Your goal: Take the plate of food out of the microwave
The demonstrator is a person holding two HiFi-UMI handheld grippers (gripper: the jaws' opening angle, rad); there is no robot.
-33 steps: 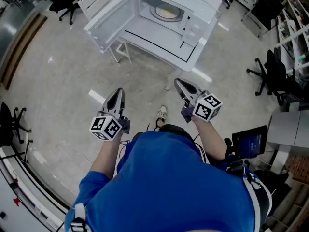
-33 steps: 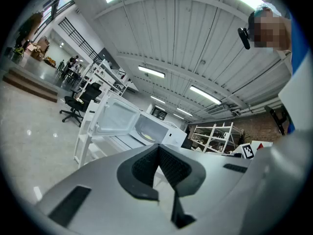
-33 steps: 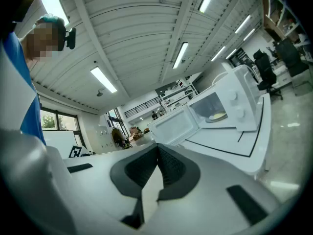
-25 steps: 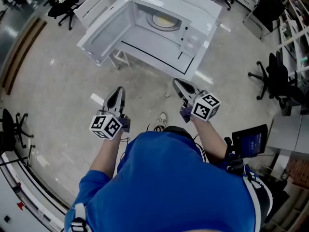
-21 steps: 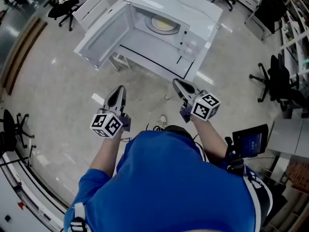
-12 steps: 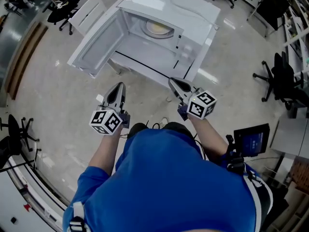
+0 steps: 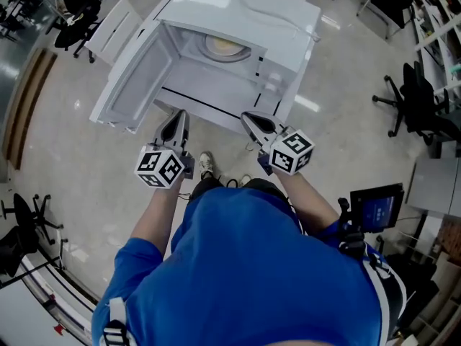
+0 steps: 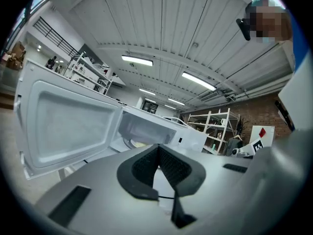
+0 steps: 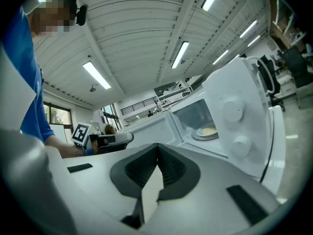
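Microwave [image 7: 241,13] door [image 7: 133,78] is standing open. Plate of food [image 7: 222,47] is sitting inside, ahead of both tools. Left gripper [image 7: 177,117] and right gripper [image 7: 249,118] are hovering short of the cavity, jaws together, holding nothing. Reach, grasp and withdrawal are judged outstanding.

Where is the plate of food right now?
In the head view, the plate of food sits top centre, inside the open microwave, ahead of the left gripper and right gripper.
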